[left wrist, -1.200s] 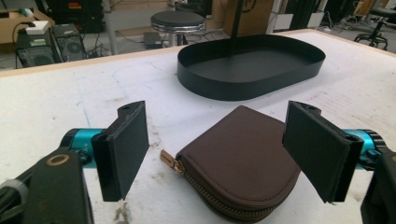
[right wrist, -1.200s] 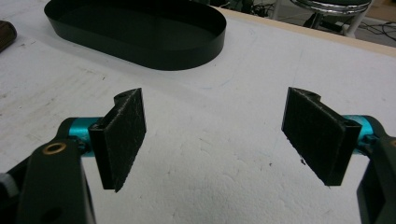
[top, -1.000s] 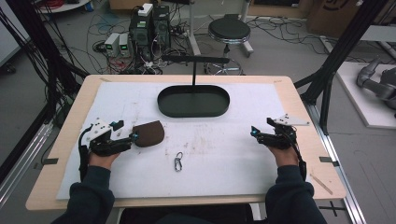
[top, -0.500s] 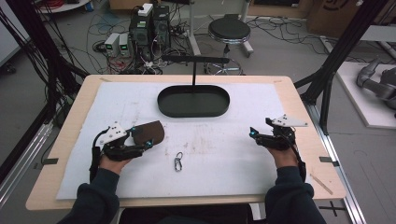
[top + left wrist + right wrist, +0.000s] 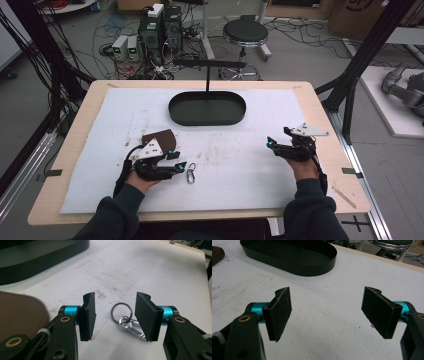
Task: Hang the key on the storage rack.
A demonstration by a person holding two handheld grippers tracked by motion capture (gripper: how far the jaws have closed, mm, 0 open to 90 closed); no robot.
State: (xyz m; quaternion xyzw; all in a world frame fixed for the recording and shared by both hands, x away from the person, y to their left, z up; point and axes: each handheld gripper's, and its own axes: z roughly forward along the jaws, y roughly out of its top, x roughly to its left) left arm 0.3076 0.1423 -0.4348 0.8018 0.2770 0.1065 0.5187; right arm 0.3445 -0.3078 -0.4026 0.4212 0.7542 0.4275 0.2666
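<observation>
Carabiner (image 5: 131,326) with its key ring (image 5: 121,312) lies flat on the bench (image 5: 250,165), just ahead of my left gripper (image 5: 117,315), jaws wide, straddling it, nothing held. Right gripper (image 5: 327,312) wide too, empty, well apart. Risks, my read: pads (image 5: 147,315) skid off thin flat metal, or catch the ring alone and the clip swings. Brown pad (image 5: 22,315) just beside left jaw could get nudged.
</observation>
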